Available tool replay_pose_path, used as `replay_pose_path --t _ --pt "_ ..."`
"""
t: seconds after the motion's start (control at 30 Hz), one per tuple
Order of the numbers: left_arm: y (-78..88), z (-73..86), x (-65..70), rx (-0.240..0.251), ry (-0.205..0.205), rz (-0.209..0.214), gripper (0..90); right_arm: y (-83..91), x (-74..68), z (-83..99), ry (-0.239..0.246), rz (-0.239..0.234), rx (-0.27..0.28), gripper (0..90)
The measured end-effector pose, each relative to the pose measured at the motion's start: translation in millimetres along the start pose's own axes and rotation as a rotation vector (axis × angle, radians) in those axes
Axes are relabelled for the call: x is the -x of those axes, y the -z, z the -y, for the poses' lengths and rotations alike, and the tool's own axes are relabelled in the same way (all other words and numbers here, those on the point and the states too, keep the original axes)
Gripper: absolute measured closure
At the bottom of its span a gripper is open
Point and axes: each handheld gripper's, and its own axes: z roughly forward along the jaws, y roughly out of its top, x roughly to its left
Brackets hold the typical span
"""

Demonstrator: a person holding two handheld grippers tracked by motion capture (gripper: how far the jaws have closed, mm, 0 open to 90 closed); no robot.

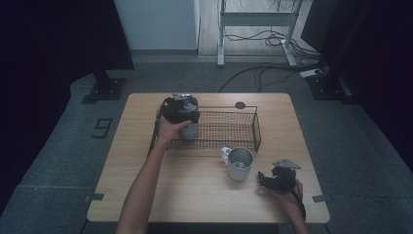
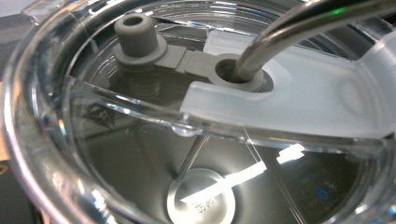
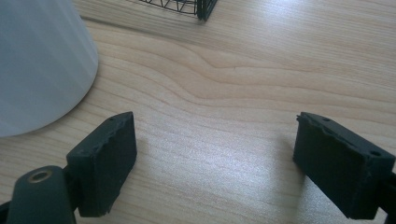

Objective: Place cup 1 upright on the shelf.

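The tumbler (image 1: 189,127) with its straw (image 2: 299,28) stands in the wire basket (image 1: 243,127), under the left gripper (image 1: 180,108), whose grip I cannot tell. The right gripper (image 3: 215,154) rests released on the table (image 1: 195,190) beside the mug (image 1: 239,163).

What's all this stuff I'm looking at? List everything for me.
table: 1, light wood, centre
wire basket: 1, black, on table's far half
tumbler: 1, clear lid, metal straw, at basket's left end
mug: 1, white, just in front of basket
cables: several, black, on floor beyond table
left hand-held gripper: 1, black, over tumbler
right hand-held gripper: 1, black, jaws apart, resting beside mug
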Motion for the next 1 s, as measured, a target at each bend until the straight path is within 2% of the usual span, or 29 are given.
replay_pose_path --t 0.2,0.6,1.0 --pt "-3.8 3.7 -0.4 -0.007 0.008 -0.004 3.9 0.0 0.0 0.0 0.0 0.0 0.0 13.0" --pt "-11.7 6.5 5.0 -0.036 -0.019 -0.007 3.9 0.0 0.0 0.0 0.0 0.0 0.0 13.0" --pt "-14.8 13.8 3.5 -0.039 0.009 0.004 3.8 0.0 0.0 0.0 0.0 0.0 0.0 13.0"
